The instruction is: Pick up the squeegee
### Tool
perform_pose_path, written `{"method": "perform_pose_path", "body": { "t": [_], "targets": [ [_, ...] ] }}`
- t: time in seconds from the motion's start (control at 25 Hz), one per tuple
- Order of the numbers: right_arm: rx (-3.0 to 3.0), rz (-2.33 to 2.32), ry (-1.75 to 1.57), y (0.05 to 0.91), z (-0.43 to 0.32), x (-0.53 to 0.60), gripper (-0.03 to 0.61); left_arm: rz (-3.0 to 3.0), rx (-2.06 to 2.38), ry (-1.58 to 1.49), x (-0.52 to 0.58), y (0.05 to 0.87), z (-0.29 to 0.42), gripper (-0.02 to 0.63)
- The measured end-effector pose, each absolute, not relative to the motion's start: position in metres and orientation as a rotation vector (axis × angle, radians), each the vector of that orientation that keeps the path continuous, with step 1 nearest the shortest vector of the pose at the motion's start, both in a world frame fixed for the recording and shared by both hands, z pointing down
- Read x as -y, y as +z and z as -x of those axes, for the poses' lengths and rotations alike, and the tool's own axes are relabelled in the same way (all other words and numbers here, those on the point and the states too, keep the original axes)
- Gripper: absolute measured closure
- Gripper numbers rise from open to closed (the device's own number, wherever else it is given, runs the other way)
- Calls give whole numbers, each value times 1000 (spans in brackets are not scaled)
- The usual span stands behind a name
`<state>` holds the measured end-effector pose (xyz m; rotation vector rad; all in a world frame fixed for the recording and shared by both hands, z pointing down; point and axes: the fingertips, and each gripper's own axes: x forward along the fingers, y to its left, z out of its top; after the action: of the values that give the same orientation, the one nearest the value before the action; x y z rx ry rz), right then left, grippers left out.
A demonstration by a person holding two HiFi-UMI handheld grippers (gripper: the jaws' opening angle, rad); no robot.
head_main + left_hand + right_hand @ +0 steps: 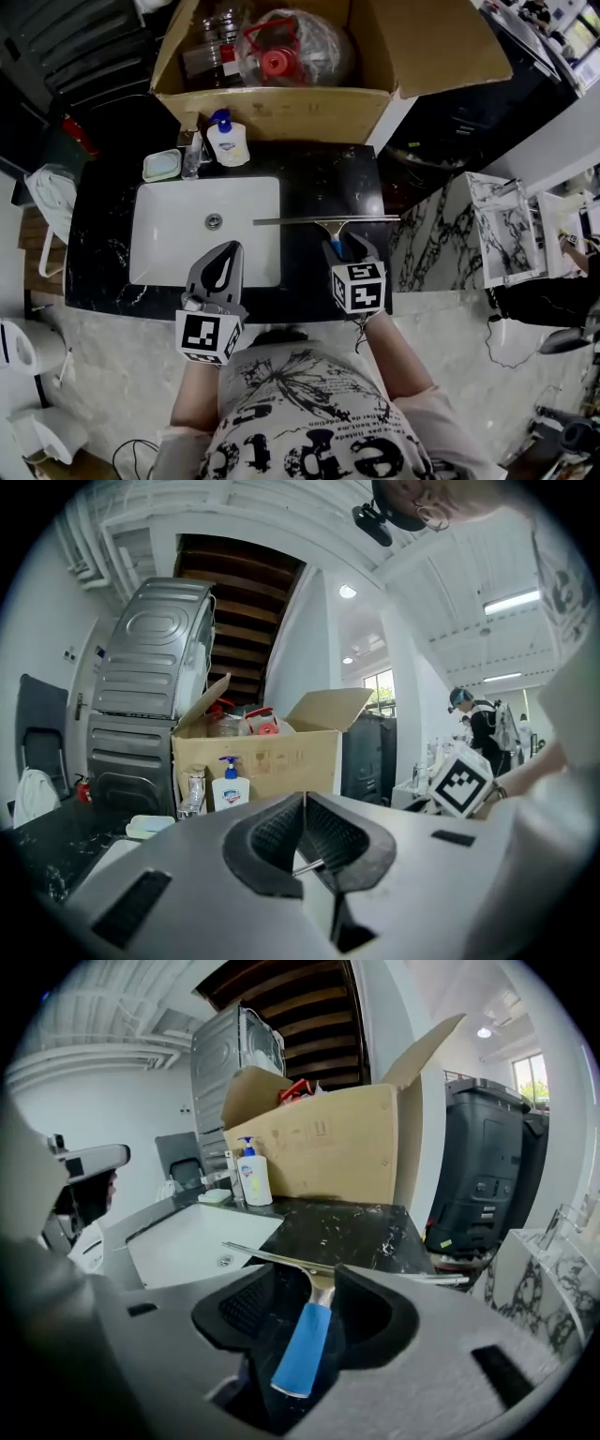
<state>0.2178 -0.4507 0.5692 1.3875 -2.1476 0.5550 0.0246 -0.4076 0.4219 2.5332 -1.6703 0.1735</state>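
Observation:
The squeegee [319,221] lies on the black marble counter [328,187], its long metal blade reaching over the right rim of the white sink [169,234]. Its blue handle [302,1344] points toward me. My right gripper [347,248] is low over that handle, open, with the handle [335,246] lying between the jaws and a gap on each side. In the right gripper view the blade [272,1258] runs across just past the gripper [317,1269]. My left gripper [228,258] hovers over the sink's front part, shut and holding nothing [302,799].
A big open cardboard box [281,103] full of items stands behind the sink. A soap bottle [228,141], a faucet [192,150] and a soap dish [161,166] line the back rim. A white marble ledge [506,225] is to the right.

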Motion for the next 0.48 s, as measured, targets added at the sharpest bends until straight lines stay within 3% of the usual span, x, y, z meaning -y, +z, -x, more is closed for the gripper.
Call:
{"method": "perform_pose_path", "body": {
  "t": [0.48],
  "targets": [
    [1995,-1370,710,631,-228,474,380,-2481,1683,242,417,460,-27,601]
  ]
}}
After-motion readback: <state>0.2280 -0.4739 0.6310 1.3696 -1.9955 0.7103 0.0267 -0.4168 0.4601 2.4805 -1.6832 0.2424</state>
